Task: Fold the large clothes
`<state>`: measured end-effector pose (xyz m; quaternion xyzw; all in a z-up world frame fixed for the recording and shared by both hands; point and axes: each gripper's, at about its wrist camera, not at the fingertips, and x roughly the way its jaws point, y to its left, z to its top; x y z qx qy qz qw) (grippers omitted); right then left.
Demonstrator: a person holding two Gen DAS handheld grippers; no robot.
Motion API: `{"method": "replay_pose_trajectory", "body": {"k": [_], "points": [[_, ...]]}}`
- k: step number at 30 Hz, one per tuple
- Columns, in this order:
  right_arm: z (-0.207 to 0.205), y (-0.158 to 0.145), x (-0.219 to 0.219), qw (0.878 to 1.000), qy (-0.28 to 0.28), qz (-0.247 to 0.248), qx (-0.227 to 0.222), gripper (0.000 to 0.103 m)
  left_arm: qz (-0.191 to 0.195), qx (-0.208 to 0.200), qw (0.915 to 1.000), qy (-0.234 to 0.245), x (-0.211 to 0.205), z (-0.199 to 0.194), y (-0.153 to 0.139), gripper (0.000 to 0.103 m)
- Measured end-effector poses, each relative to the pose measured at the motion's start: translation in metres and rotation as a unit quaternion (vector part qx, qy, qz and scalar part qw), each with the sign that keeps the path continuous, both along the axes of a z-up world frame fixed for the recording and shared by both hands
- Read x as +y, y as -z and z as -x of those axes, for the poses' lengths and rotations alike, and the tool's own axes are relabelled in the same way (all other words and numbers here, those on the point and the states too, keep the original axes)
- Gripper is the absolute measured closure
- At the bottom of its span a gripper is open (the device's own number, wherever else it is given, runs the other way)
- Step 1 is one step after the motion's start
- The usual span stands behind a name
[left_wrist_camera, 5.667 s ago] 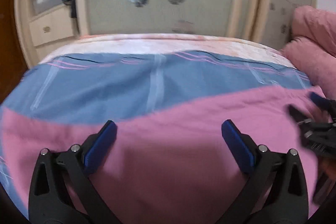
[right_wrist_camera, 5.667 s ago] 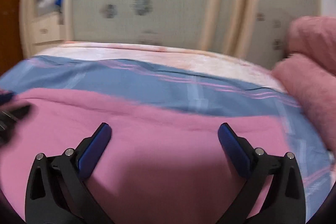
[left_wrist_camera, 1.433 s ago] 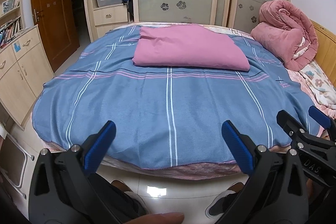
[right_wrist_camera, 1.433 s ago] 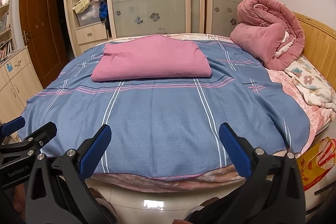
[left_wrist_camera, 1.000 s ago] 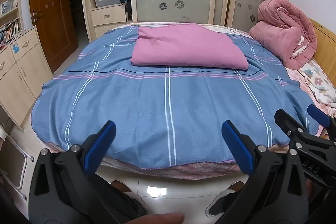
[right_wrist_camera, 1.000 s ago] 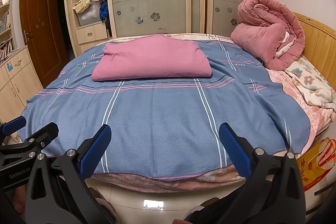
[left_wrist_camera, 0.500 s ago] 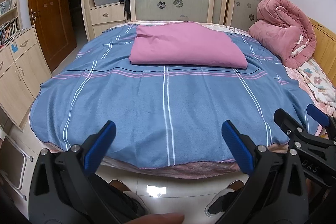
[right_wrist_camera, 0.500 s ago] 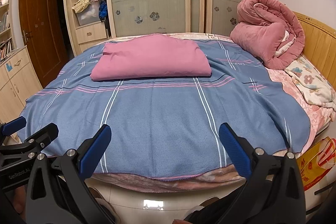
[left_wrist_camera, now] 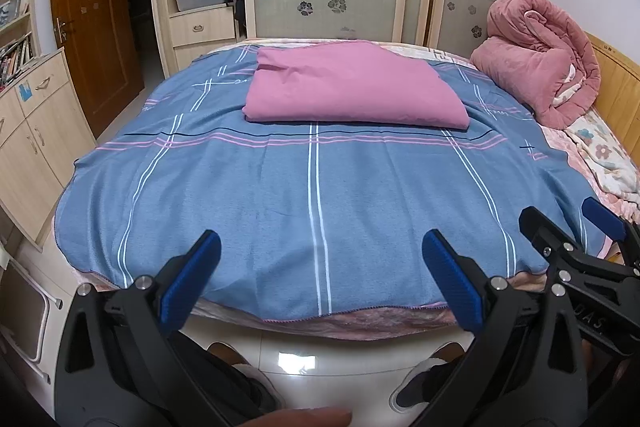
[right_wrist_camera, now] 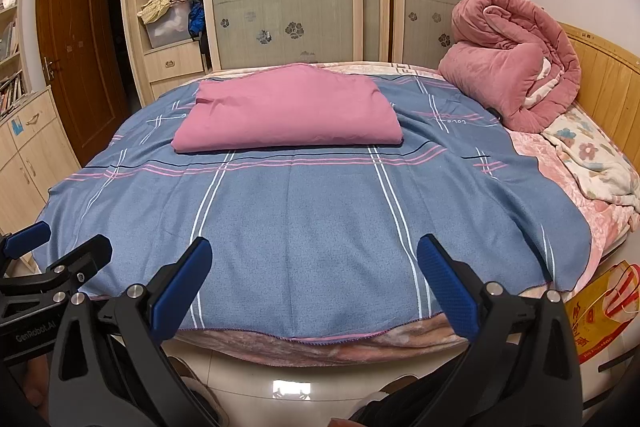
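Both wide open, empty — left gripper (left_wrist_camera: 318,273) | right gripper (right_wrist_camera: 314,277) | pink cloth (left_wrist_camera: 352,87) folded

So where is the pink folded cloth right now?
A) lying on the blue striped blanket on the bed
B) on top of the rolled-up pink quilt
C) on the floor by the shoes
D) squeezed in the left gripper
A: the pink folded cloth lies flat on the blue striped blanket, and both grippers are open and empty.

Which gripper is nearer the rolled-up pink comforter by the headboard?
Right. The right gripper sits on the pink comforter's side of the bed foot; the left gripper is beside it, farther away.
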<state>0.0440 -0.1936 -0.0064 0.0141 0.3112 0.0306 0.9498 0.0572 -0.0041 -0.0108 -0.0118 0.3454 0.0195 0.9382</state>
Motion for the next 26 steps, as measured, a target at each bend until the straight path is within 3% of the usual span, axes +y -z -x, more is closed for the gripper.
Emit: {"method": "replay_pose_trajectory", "body": {"k": [26], "points": [[-0.0031,0.0074,-0.0011,1.0,0.0,0.002,0.009,0.001,0.016,0.008,0.9998,0.001,0.0007,-0.0069,0.0072,0.002]]}}
